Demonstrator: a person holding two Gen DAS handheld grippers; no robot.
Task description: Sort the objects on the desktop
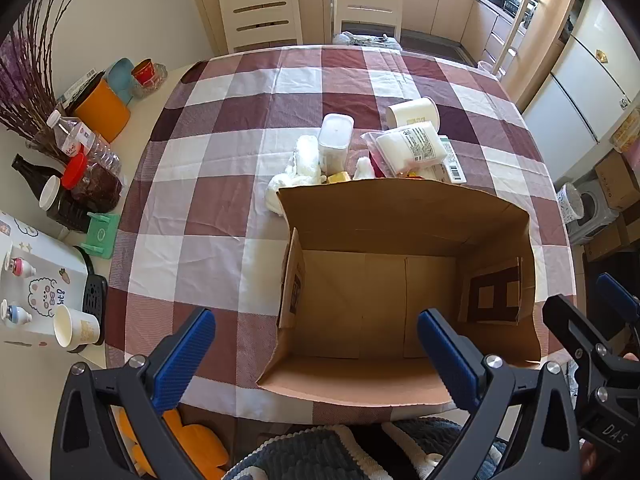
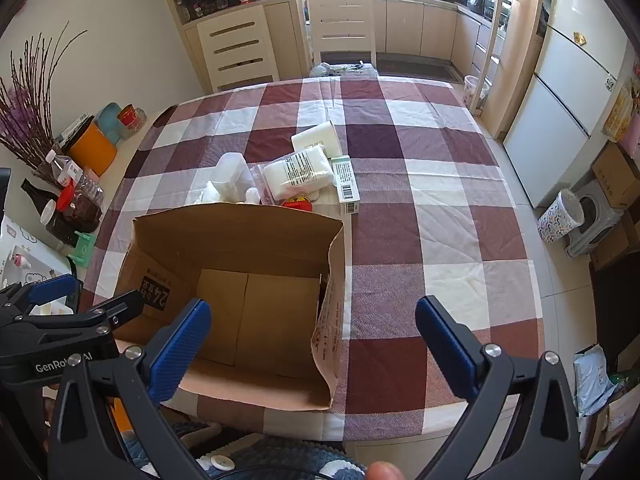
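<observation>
Both grippers hung over the near edge of the table (image 2: 440,216), tilted steeply down, and each had its fingers spread wide with nothing between them. That readiness suits a sort that had, by the look of it, not yet put anything away. The left gripper (image 1: 316,356) hovered over the near rim of the open cardboard box (image 1: 400,300), whose floor lay bare just beyond its fingers. The right gripper (image 2: 313,342) hung beside it, with the box's right wall between its fingers and open checked cloth ahead. The box probably stood nearest so that things could be dropped in with a short carry. Beyond its far wall, well out of reach of either pair of fingers, the clutter lay bunched: a clear lidded container (image 1: 335,142), a white packet (image 1: 412,146), a tipped paper cup (image 1: 414,114) and a flat labelled carton (image 2: 345,184).
</observation>
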